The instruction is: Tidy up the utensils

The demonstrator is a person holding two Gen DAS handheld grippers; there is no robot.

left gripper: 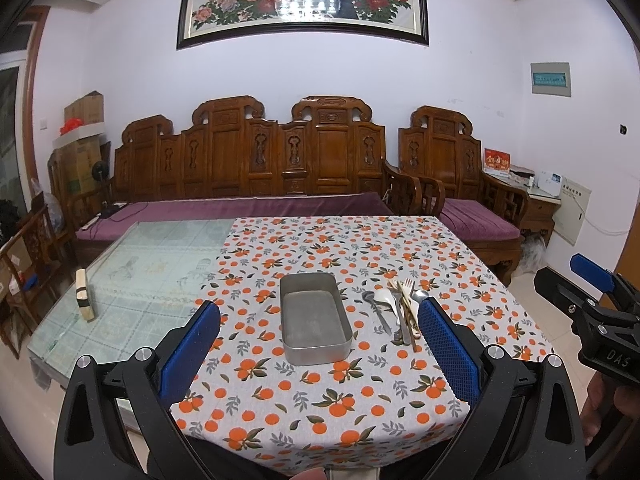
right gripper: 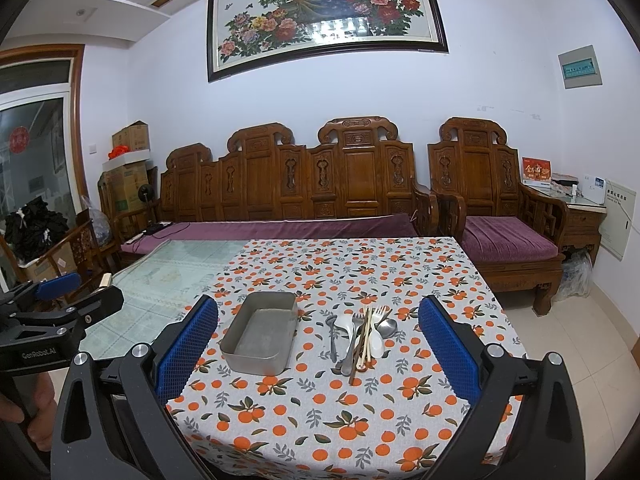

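An empty metal tray (left gripper: 316, 334) (right gripper: 260, 354) sits on the orange-print tablecloth (left gripper: 320, 408) (right gripper: 320, 408). Right of it lies a pile of utensils (left gripper: 396, 312) (right gripper: 360, 336): metal spoons, a white spoon, a fork and chopsticks. My left gripper (left gripper: 320, 348) is open and empty, held above the near table edge in front of the tray. My right gripper (right gripper: 318, 344) is open and empty, in front of the utensils. Each gripper shows at the edge of the other's view, the right one (left gripper: 592, 300) and the left one (right gripper: 60, 300).
The table's left half is bare glass (left gripper: 132, 276) with a small wooden block (left gripper: 85, 296) on it. A carved wooden sofa (left gripper: 248, 168) and armchair (left gripper: 460, 184) stand behind the table. Tiled floor (right gripper: 580, 360) lies to the right.
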